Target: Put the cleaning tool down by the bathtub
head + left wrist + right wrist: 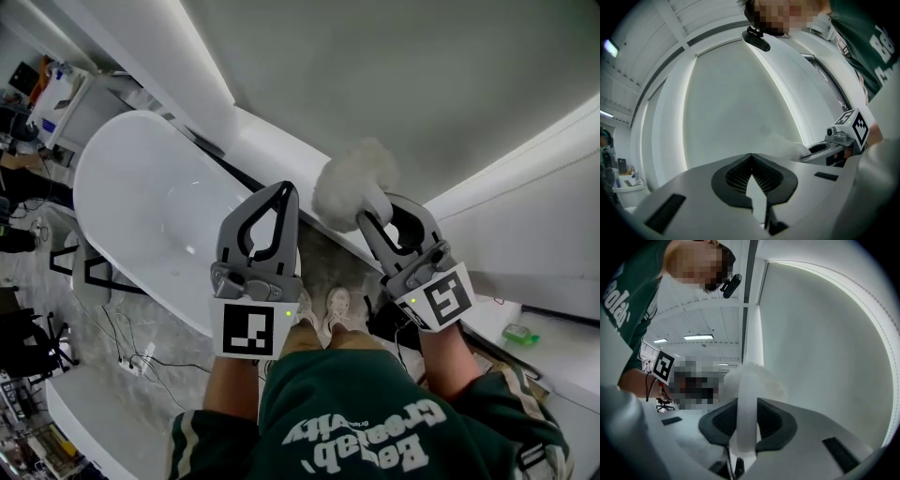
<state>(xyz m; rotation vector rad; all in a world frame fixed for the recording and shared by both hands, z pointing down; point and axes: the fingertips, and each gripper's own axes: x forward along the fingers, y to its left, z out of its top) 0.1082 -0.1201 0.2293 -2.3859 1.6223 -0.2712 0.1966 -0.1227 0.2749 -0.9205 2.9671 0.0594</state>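
The cleaning tool is a fluffy white duster head [354,184] on a white handle [747,414]. My right gripper [386,211] is shut on that handle, and the head sticks out past the jaw tips toward the white wall. In the right gripper view the handle runs straight up between the jaws of my right gripper [747,401] to the fluffy head [758,380]. My left gripper [284,189] is shut with nothing in it, its tips meeting in its own view [751,156]. Below and left of both lies the white bathtub [131,202]. The duster [785,144] also shows in the left gripper view.
A white ledge [272,141] runs along the wall behind the tub. A small green bottle [518,333] lies on the ledge at the right. Cables and a power strip [139,361] lie on the floor by the tub. The person's shoes [323,305] stand on the floor between the grippers.
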